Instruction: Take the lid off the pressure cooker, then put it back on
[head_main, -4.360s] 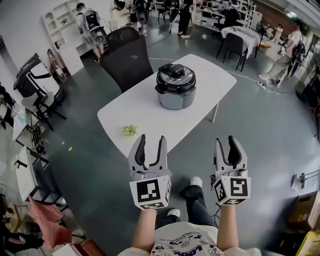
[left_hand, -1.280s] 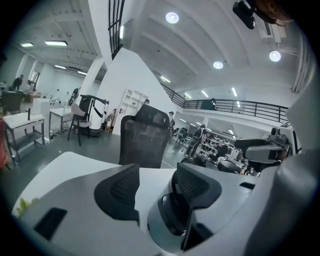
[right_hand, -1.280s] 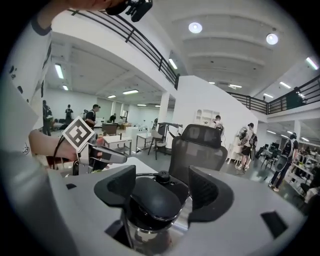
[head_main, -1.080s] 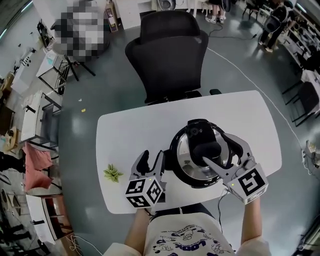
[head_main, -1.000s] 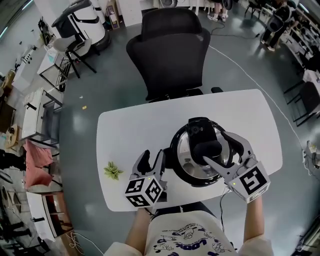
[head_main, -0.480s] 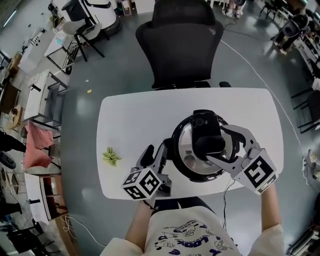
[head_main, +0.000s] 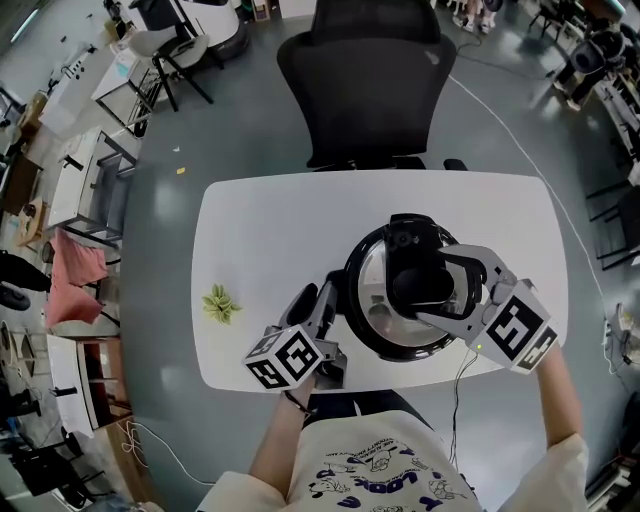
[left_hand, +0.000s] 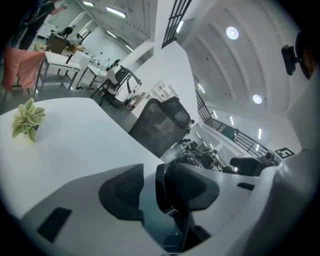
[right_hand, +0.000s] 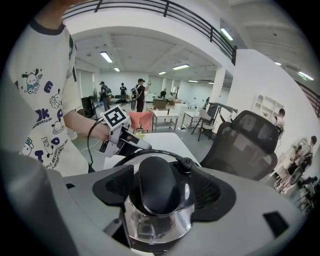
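Observation:
The pressure cooker (head_main: 372, 318) stands on the white table (head_main: 260, 225), its steel lid topped by a black handle (head_main: 414, 278). My right gripper (head_main: 430, 287) straddles that handle, one finger on each side. In the right gripper view the handle (right_hand: 159, 197) fills the gap between the pads and the jaws are opening. My left gripper (head_main: 314, 300) lies against the cooker's left side. In the left gripper view a black edge of the cooker (left_hand: 163, 176) sits between its closing jaws, with a gap still showing at the left pad (left_hand: 121, 192).
A small green plant (head_main: 217, 302) sits on the table left of the left gripper. A black office chair (head_main: 375, 70) stands at the table's far side. The cooker is near the table's front edge, next to my body. Desks and chairs fill the floor to the left.
Both grippers have sunk a little. The left one rolled and closed in on the cooker's left side, its jaws narrowing. The right one settled lower around the lid handle.

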